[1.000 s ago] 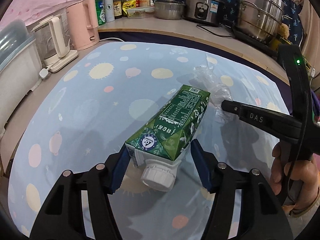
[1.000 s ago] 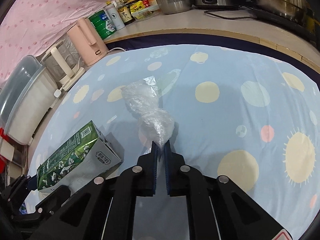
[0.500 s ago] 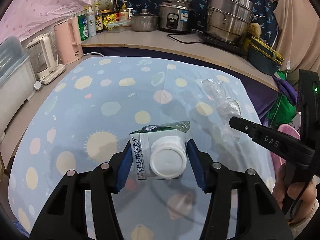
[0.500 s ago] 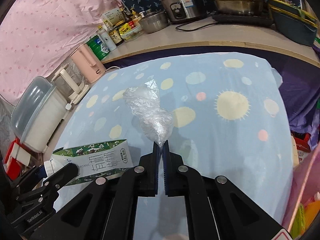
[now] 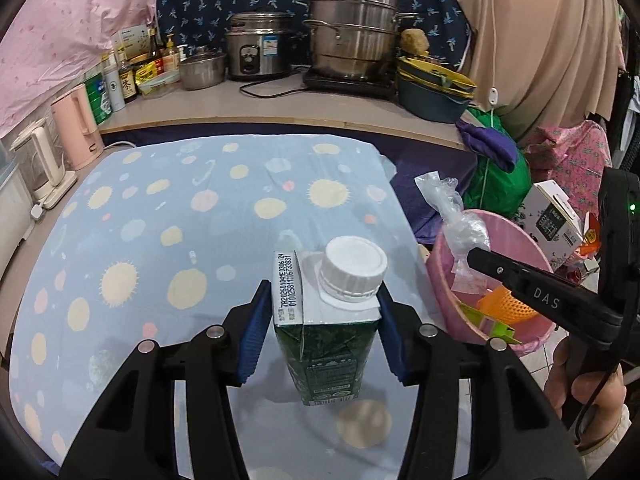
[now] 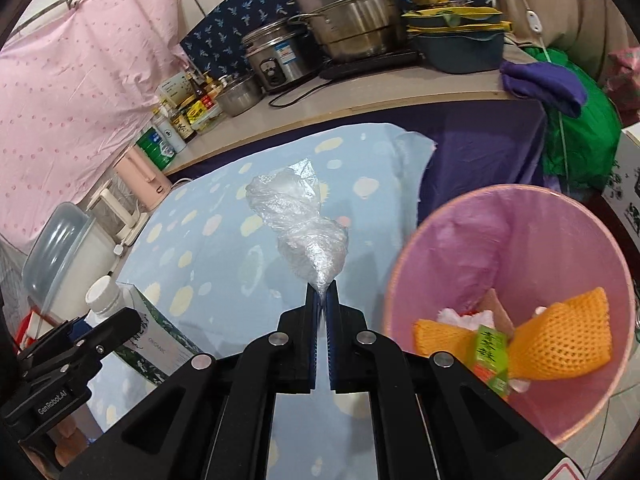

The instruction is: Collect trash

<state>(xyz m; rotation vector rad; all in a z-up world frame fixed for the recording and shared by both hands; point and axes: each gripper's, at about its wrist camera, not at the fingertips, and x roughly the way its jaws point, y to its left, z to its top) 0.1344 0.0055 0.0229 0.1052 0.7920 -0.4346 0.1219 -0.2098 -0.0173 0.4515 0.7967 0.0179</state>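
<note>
Both pairs of tongs are airborne with their catch. The left tongs [image 5: 320, 332] pinch a green carton [image 5: 324, 344], which a second ago lay on its side on the spotted cloth [image 5: 180, 232] and now hangs upright with its white cap [image 5: 352, 270] on top, clear of the tabletop; the jaws have just been closing onto its sides. The right tongs [image 6: 321, 308] are pressed together on the twisted tail of a clear plastic bag [image 6: 300, 224], which stands up from their tips toward 12 o'clock. Both loads have swung off the middle of the cloth toward its right-hand edge, and a pink bin [image 6: 516, 204], which no view showed a second ago, now fills the right wrist view at 3 o'clock of the right tongs. In the left wrist view the bag already hangs over the bin's near rim, while the carton remains over the cloth, with the bin at its 3 o'clock. The collecting looks nearly done: what seems left is to carry each piece over the mouth and let go. The bin is lined in pink and holds orange foam netting [image 6: 560, 336], a small green drink box [image 6: 492, 356] and some white scraps.
</note>
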